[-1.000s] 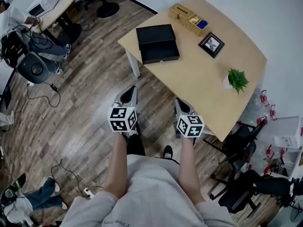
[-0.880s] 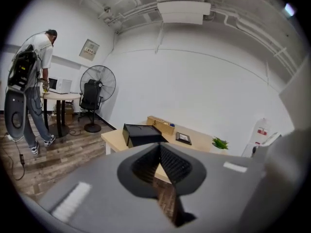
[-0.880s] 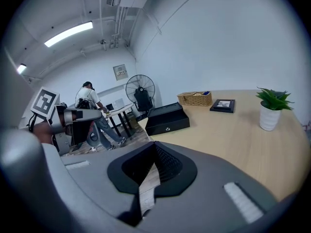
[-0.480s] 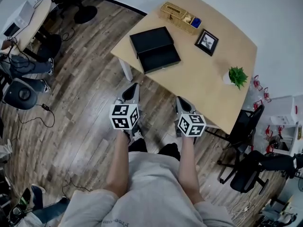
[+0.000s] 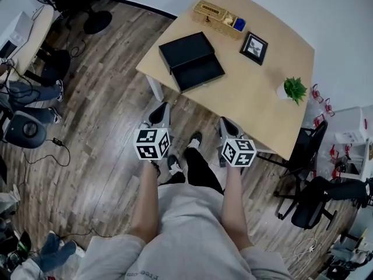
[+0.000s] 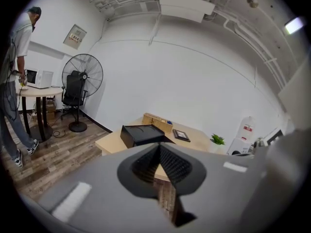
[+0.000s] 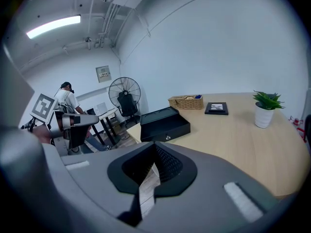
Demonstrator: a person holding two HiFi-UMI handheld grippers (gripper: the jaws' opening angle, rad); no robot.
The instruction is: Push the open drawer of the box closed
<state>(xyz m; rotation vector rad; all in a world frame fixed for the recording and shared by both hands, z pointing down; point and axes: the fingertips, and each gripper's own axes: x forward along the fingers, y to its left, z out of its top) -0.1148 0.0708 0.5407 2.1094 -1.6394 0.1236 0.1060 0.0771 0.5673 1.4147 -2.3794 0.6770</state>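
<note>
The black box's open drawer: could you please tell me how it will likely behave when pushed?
The drawer looks rigid, so it should probably slide straight in. The box merely rests on the smooth table, so it may skid back.

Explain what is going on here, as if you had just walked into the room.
A person stands on the wooden floor in front of a table, holding the left gripper and the right gripper, one in each hand. Both have their jaws together and hold nothing. A black box sits at the table's corner with its drawer pulled open. Neither gripper has reached it, so the drawer is not yet pushed shut.
</note>
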